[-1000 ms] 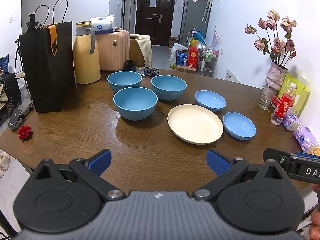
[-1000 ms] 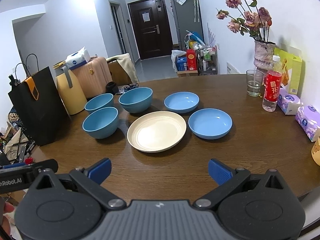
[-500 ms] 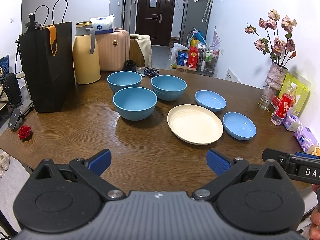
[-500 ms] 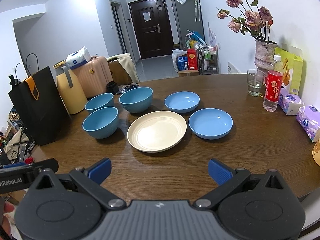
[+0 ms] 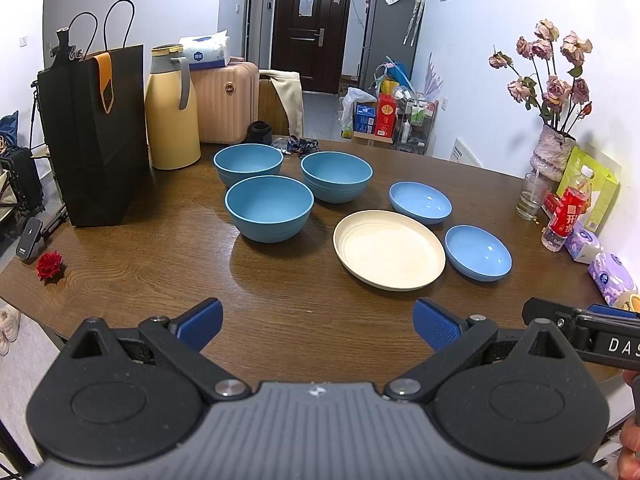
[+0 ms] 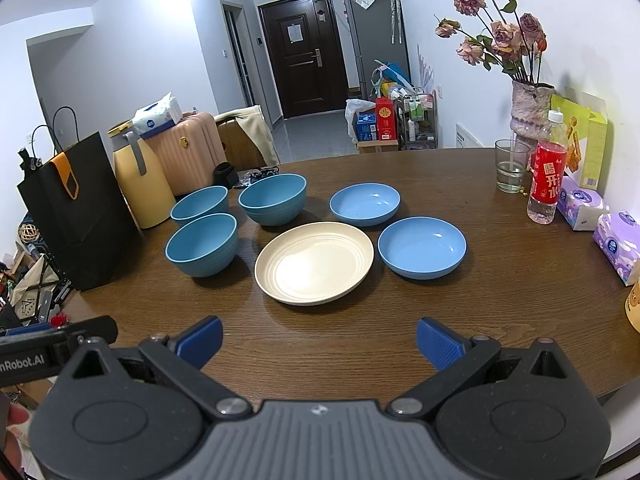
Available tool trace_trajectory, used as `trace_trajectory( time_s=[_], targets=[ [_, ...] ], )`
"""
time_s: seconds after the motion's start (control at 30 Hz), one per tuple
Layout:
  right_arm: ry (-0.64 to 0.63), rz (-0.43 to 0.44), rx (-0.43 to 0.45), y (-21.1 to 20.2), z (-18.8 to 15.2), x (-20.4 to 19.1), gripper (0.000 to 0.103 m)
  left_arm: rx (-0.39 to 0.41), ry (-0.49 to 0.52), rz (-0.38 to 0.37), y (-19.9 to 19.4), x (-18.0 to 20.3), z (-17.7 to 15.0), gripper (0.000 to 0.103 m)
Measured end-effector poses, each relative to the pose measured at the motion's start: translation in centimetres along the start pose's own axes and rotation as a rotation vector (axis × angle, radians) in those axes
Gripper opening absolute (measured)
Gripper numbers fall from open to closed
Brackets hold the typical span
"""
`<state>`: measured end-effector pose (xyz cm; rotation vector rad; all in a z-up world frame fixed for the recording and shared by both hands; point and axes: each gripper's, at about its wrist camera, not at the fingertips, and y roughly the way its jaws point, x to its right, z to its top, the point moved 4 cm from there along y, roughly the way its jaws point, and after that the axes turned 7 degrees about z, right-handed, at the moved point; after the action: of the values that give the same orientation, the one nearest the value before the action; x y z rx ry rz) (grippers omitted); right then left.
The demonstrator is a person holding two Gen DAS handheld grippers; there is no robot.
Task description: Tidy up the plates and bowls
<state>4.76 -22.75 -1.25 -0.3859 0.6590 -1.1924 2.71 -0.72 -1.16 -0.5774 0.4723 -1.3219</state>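
Three deep blue bowls stand on the brown table: a near one, a far left one and a far right one. A cream plate lies in the middle. Two shallow blue dishes sit to its right, one farther, one nearer. My left gripper hovers open over the table's front edge, holding nothing. My right gripper is open too, also short of the dishes.
A black paper bag, a yellow thermos jug and a red rose sit at the left. At the right stand a vase of flowers, a glass, a red-labelled bottle and tissue packs.
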Motion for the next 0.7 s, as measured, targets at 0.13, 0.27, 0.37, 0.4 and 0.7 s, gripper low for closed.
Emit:
trace_trajectory(
  time_s=[0.13, 0.27, 0.37, 0.4, 0.7],
  targets=[
    [0.000, 0.000, 0.000, 0.01, 0.00, -0.01, 0.103, -0.001, 0.000, 0.001, -0.01, 0.02, -0.02, 0.103],
    [0.001, 0.000, 0.000, 0.01, -0.02, -0.02, 0.103, 0.001, 0.001, 0.000, 0.00, 0.03, 0.01, 0.103],
    [0.000, 0.000, 0.000, 0.01, -0.02, -0.02, 0.103, 0.001, 0.000, 0.000, -0.01, 0.03, 0.01, 0.103],
    [0.000, 0.000, 0.000, 0.01, -0.02, -0.03, 0.103, 0.001, 0.000, 0.000, -0.01, 0.06, 0.01, 0.103],
    [-0.002, 0.001, 0.000, 0.07, -0.10, -0.21, 0.103, 0.001, -0.001, 0.001, -0.04, 0.09, -0.01, 0.103]
  ],
)
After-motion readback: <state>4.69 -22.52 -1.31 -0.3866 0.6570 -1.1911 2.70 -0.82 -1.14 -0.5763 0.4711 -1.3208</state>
